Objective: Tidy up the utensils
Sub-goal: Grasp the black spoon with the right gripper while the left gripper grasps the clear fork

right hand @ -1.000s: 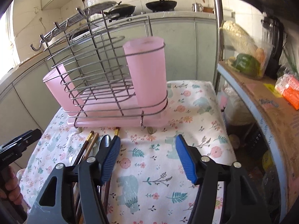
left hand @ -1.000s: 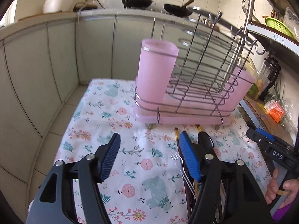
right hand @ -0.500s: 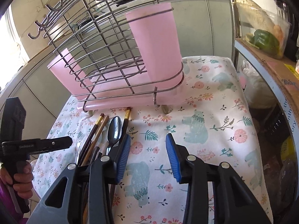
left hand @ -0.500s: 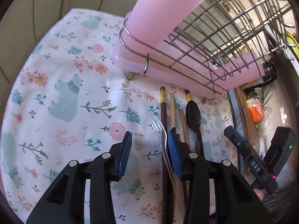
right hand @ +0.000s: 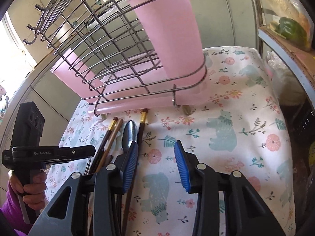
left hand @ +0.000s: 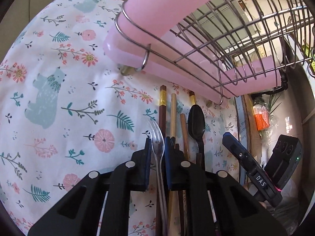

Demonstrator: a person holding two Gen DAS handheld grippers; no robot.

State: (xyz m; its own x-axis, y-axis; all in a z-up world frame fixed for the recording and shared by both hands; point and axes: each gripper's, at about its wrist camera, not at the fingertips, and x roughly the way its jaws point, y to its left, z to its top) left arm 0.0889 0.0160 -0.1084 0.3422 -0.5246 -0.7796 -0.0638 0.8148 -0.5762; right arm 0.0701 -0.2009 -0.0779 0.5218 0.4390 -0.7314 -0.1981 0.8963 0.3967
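My left gripper [left hand: 157,149] is shut on a clear plastic fork [left hand: 156,133] lying on the floral cloth. Right of the fork lie several chopsticks [left hand: 173,114] and a dark spoon [left hand: 196,123]. A wire rack with a pink cup [left hand: 157,9] and pink drip tray [left hand: 193,68] stands just beyond. My right gripper [right hand: 155,163] is open above the cloth, its left finger beside the spoon [right hand: 129,135] and chopsticks [right hand: 110,137]. The left gripper [right hand: 59,153] shows at the left of the right wrist view. The rack's cup [right hand: 173,35] is ahead.
The floral tablecloth [left hand: 59,98] covers the table, and shows in the right wrist view [right hand: 246,127]. The right gripper [left hand: 246,167] shows at the right of the left wrist view. A shelf with vegetables [right hand: 289,29] stands on the right. Grey cabinets are behind.
My left gripper dropped down to the cloth and closed on the clear fork. My right gripper lowered toward the utensils and narrowed somewhat but stays open.
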